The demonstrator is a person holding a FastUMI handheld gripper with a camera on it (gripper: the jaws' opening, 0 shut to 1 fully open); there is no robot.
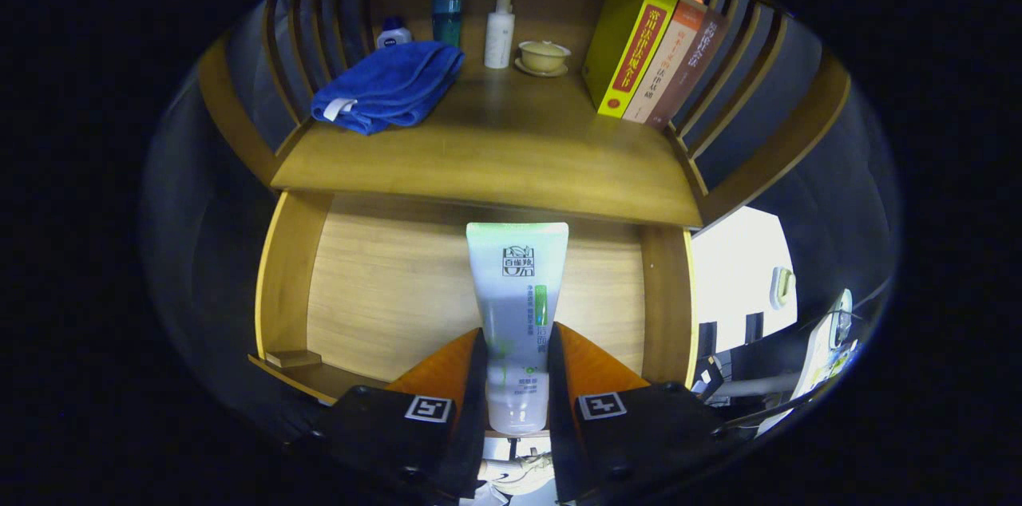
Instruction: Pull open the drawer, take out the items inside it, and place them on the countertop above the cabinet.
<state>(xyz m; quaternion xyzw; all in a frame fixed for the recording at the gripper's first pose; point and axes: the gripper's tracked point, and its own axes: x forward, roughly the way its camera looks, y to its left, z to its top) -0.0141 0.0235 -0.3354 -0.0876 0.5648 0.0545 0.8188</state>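
The tube (517,314) is clamped between the fingers (515,378) above the open drawer (359,290) — if lifted carelessly, it could be knocked against the table (495,147) edge.

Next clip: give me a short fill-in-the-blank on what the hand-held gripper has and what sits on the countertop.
1. The hand-held gripper is shut on a ____, held above the open drawer.
2. The folded towel on the countertop is ____ in colour.
3. The number of books leaning at the countertop's far end is ____.

Missing words: tube; blue; three
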